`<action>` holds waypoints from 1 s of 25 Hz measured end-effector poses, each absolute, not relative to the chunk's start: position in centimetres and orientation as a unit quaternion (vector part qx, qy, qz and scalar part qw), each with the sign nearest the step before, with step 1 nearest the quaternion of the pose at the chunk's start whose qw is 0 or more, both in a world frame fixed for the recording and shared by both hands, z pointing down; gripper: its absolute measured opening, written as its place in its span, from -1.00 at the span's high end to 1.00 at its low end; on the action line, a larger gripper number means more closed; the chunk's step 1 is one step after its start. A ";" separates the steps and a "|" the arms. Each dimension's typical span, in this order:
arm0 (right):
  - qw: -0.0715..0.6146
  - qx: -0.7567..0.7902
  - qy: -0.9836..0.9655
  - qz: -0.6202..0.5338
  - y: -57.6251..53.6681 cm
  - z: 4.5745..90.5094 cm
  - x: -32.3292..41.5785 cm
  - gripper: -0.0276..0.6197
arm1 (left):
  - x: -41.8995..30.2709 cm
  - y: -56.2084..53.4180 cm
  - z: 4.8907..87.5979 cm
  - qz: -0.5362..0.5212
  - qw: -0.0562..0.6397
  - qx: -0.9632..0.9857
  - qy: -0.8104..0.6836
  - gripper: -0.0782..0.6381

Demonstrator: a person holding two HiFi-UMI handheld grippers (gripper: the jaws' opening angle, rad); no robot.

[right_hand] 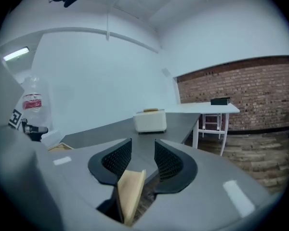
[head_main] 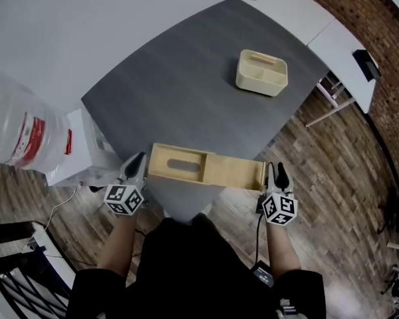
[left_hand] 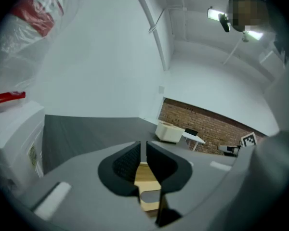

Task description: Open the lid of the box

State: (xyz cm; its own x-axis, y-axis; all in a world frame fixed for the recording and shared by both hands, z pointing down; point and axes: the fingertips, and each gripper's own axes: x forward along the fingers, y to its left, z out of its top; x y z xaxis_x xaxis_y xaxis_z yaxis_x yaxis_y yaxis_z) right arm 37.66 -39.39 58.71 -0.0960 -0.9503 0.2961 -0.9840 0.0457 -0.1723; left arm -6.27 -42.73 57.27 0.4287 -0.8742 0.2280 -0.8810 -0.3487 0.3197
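A pale wooden box (head_main: 234, 172) hangs between my two grippers over the near corner of the dark grey table (head_main: 179, 78). Its sliding lid (head_main: 179, 164), with an oval slot, covers the left half; the right half lies uncovered. My left gripper (head_main: 137, 168) (left_hand: 142, 159) is at the box's left end, jaws nearly together on a thin edge of the box (left_hand: 147, 179). My right gripper (head_main: 276, 175) (right_hand: 143, 159) is at the right end. The box's end wall (right_hand: 130, 194) stands tilted between its jaws, against the left pad, with a gap to the right pad.
A cream divided tray (head_main: 261, 72) (right_hand: 150, 121) sits at the far side of the table. A clear plastic bag (head_main: 16, 128) lies on a white cabinet (head_main: 76, 153) at the left. A white desk (head_main: 332, 32) and a brick wall stand at the right; wooden floor lies below.
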 end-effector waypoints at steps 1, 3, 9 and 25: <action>0.048 0.668 -0.726 0.155 -39.5 58.0 37.2 0.46 | -5.9 -42.4 56.7 0.007 0.192 0.826 -0.530 0.67; 0.041 0.662 -0.736 0.139 -39.5 56.7 36.1 0.55 | -5.2 -41.9 55.7 0.007 0.172 0.839 -0.516 0.67; 0.038 0.651 -0.748 0.126 -37.8 55.1 32.8 0.75 | -5.0 -39.9 53.3 -0.024 0.139 0.864 -0.483 0.71; 0.057 0.632 -0.765 0.108 -26.9 54.4 24.4 0.91 | -9.7 -30.5 51.9 -0.045 0.095 0.890 -0.444 0.78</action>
State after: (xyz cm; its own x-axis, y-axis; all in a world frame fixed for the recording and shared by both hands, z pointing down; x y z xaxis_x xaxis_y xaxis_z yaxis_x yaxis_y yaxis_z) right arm 24.41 -26.95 54.44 -0.1949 -0.9549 0.2240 -0.9796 0.1780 -0.0934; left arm -9.71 -30.54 51.91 0.6015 -0.7988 0.0045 -0.7817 -0.5875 0.2091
